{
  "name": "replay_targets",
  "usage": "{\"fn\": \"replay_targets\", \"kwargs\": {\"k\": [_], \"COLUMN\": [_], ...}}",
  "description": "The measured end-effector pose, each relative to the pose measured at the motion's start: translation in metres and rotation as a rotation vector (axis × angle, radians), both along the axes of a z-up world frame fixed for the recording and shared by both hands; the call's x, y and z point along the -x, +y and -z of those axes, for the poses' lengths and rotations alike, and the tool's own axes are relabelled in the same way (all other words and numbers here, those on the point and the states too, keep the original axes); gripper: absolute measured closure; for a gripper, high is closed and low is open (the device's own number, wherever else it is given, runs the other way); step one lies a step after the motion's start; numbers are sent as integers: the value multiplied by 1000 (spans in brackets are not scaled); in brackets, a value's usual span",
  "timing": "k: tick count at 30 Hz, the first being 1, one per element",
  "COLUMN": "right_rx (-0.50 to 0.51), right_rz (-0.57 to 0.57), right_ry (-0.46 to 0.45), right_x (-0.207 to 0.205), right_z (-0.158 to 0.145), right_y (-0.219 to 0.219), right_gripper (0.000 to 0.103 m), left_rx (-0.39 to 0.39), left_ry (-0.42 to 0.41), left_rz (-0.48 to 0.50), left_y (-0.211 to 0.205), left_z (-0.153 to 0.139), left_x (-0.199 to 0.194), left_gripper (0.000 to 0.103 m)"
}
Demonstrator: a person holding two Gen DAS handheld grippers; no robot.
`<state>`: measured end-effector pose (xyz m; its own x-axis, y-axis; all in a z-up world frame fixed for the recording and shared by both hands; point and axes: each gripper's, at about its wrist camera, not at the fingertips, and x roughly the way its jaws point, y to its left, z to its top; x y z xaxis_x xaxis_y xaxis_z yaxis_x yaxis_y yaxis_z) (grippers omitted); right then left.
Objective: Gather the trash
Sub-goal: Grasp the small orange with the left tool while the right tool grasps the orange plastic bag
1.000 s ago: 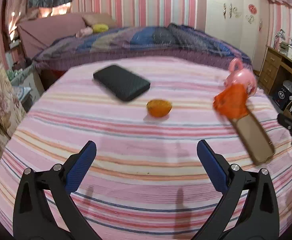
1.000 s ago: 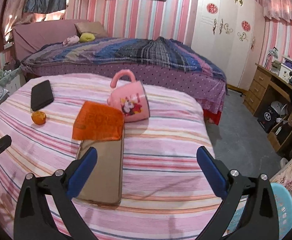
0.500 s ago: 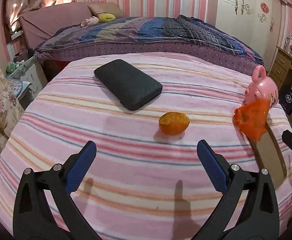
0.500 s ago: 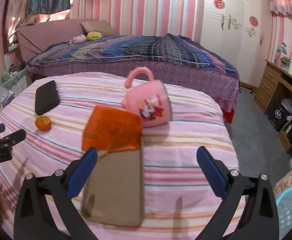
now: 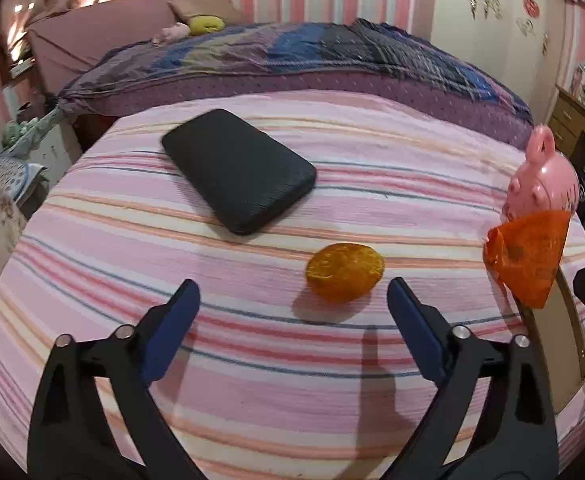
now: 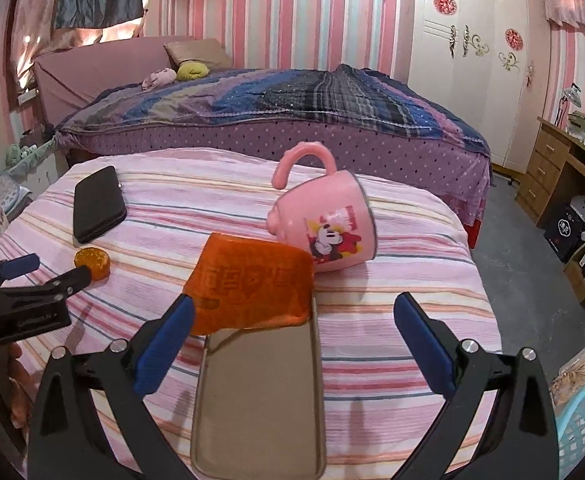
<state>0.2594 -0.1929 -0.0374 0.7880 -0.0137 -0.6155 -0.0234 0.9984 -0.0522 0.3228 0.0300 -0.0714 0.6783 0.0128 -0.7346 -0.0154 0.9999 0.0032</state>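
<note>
Closer now than a moment ago, the round orange peel (image 5: 345, 271) lies on the pink striped cloth (image 5: 252, 360) just ahead of the left gripper (image 5: 292, 304), whose jaws gape empty. Beside it lies a black textured case (image 5: 238, 170); the right gripper (image 6: 294, 322), also spread empty, hangs over a crumpled orange wrapper (image 6: 252, 284) touching a tipped pink cartoon mug (image 6: 324, 224).

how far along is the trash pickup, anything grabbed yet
Nothing looks collected yet. The left gripper and right gripper are both open and hold nothing. The orange peel lies just ahead of the left jaws, the orange wrapper ahead of the right. Both remain on the striped cover, with the blue basket beside it.
</note>
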Motion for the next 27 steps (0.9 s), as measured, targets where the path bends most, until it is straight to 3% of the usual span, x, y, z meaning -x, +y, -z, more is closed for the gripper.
{"fn": "replay_targets", "kwargs": {"k": [4,12,17,19,20,25,27], "right_rx": [13,21,8,-1,-9,-48,-66], "right_rz": [-10,-24,-32,-43,-52,-98,-112], "right_ry": [12,17,42,58,64,52,43], "right_x": [-4,-13,-22,-26,-28,-23,-18], "right_z": [3,7,15,17,18,17,18], "right_y": [5,18,25,24,23,19,16], "right_gripper": [6,6,9,30,34,78,83], "left_rx": [-4,88,76,78,78,56,51], "left_ry": [22,42,36,35,36,28,21], "left_rz": [52,120,126,125,123,110,102], "left_y": [-8,-7,-9,-9,-8,-8,-6], "left_z": [4,6,5,4,4,2,-1], "left_x": [-5,-9,-7,-5,-4,2,5], "left_gripper": [26,65,71,72,73,74,74]}}
